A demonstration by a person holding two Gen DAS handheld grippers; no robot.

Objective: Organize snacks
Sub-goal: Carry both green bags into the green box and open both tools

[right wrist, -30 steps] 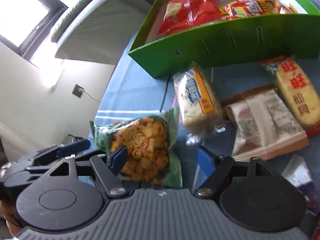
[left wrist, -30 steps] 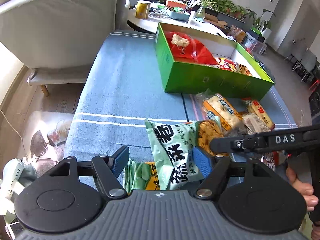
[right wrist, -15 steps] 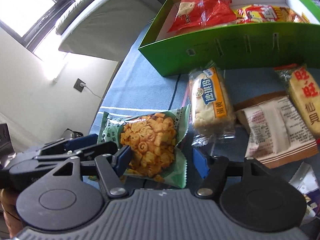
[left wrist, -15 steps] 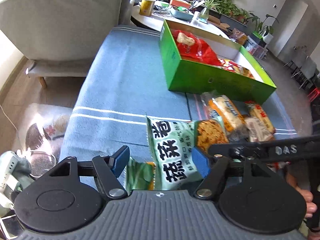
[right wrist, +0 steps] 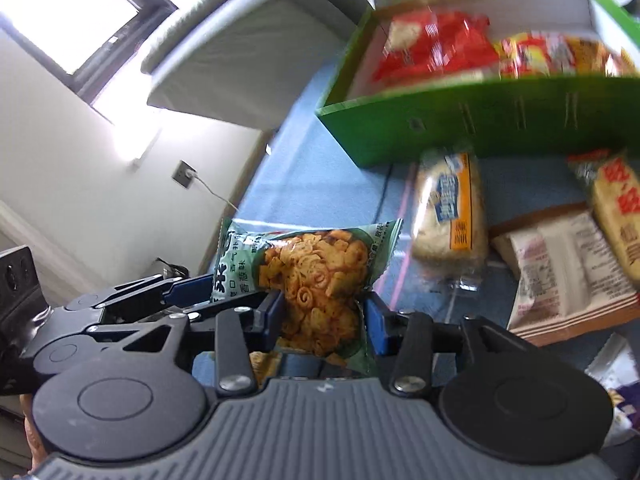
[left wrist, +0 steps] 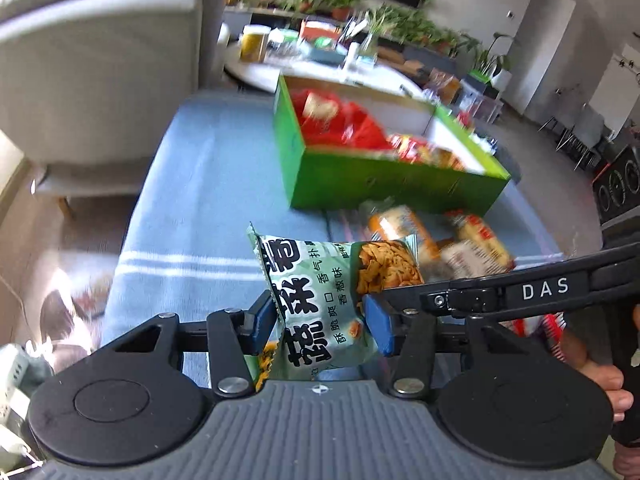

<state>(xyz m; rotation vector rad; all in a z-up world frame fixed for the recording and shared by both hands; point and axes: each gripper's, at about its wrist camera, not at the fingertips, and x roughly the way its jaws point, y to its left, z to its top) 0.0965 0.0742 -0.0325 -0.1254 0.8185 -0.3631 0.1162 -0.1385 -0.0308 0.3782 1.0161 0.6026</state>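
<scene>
Pale green foil, printed with dark characters and a picture of orange curled crackers, made up the snack bag (left wrist: 320, 300) that sat low in the centre of both wrist views, caught from two sides at once. In the left wrist view the left gripper (left wrist: 320, 324) had just been closing, and its blue pads (left wrist: 264, 320) pressed against the bag's lower half, the foil bulging above them. The right gripper (right wrist: 320, 316) had likewise just been closing, and in its own view the bag (right wrist: 316, 280) was pinched between its blue pads (right wrist: 276, 312) across the cracker picture. The right tool's long black body crossed the lower right of the left view, with a hand (left wrist: 608, 376) wrapped round its handle at the right edge; the left tool's fingers reached in from the lower left of the right view, touching the same bag. Behind the bag, in the upper middle of the left view, stood the open green cardboard box (left wrist: 392, 184) on the blue striped cloth (left wrist: 192, 208), holding a red packet (left wrist: 340, 120) at its left end and a blurred yellow-red packet beside it. Between box and bag lay loose snacks: an orange-labelled clear pack of pale cakes (right wrist: 452, 212), a beige paper-wrapped pack (right wrist: 568, 272), and a red-lettered rice cracker pack (right wrist: 616, 208) at the right edge. A grey upholstered chair (left wrist: 100, 72) filled the upper left of the left view.
</scene>
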